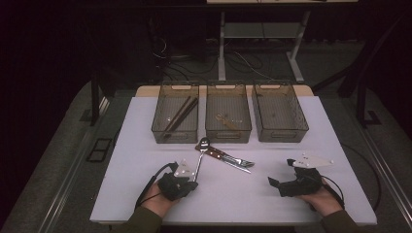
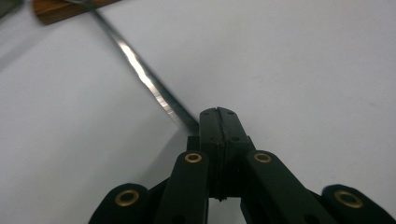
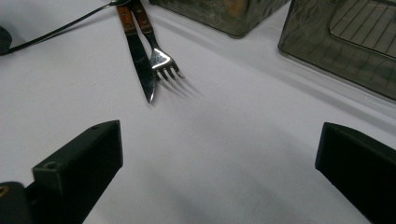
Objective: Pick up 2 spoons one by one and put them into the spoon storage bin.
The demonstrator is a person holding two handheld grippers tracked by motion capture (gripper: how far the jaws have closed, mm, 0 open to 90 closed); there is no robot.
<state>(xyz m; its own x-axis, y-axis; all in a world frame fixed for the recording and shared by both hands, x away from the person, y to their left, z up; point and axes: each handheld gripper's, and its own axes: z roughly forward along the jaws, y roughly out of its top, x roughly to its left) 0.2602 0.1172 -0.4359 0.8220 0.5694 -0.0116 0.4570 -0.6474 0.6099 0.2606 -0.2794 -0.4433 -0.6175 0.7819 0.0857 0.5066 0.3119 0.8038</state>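
A: Your left hand-held gripper [image 1: 193,180] is sitting low on the bench [image 1: 272,204], jaws pinched tight on the end of the spoon [image 1: 199,159] handle. The left gripper view is showing the thin metal handle [image 2: 142,74] running straight out of the closed pads.

B: And the bowl of the spoon is lying up near the middle bin [image 1: 228,112], touching the wooden handles of the knife [image 1: 232,162] and fork [image 1: 234,157], which are crossing each other mid-bench.

A: So you're looking at the grasp step of a cutlery sort, I'd say. The spoon is gripped but I can't tell whether it is off the bench yet.

B: Your right hand-held gripper [image 1: 282,182] is resting on the near right side, jaws spread wide, holding nothing. Its own view is facing the knife [image 3: 140,60] and fork [image 3: 161,58] tips.

A: Next move, as I'm judging it: you're lifting the spoon clear without dragging the knife and fork, then carrying it to a bin. The left bin [image 1: 176,112] is holding chopsticks; the right bin [image 1: 279,110] looks empty.

B: Mind the grip so far out on the handle; the bowl end may be swinging.
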